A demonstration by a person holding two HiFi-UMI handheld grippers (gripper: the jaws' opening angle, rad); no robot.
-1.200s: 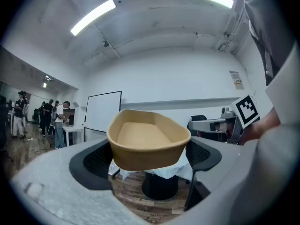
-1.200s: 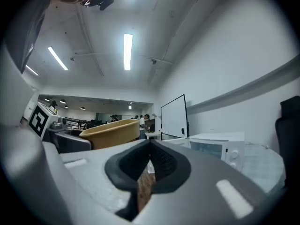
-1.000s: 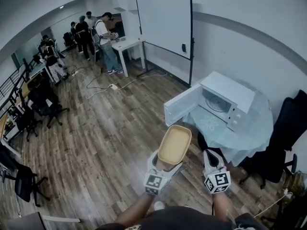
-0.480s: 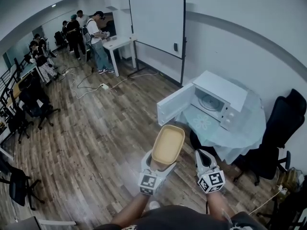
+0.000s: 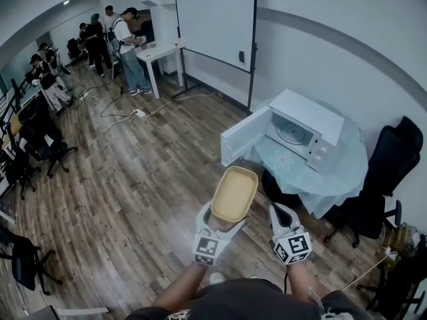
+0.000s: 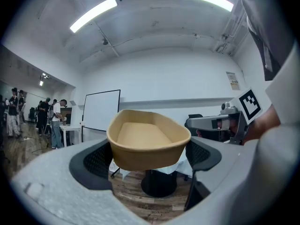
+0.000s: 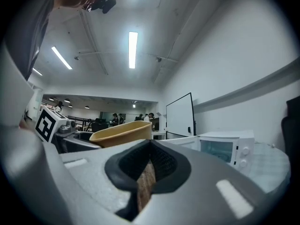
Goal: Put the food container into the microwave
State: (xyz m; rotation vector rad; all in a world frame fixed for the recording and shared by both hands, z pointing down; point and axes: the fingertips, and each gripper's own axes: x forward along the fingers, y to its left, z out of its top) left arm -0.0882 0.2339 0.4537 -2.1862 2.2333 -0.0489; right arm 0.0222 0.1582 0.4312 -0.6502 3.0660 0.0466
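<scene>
- Two jaws of the left gripper [image 6: 149, 159] clamp the near end of the tan food container [image 6: 147, 142], which is held level over bare wooden floor [image 5: 133, 199].
- Just beside it, the right gripper [image 7: 149, 165] has its jaws pressed together on nothing.
- Well ahead, the white microwave [image 5: 303, 131] sits on a round table [image 5: 340, 175], its door [image 5: 245, 136] swung wide past the table's rim.
- Only the head view shows the black office chair [image 5: 393, 159] beside the table. Only the left gripper view shows the pads against the container's walls.
</scene>
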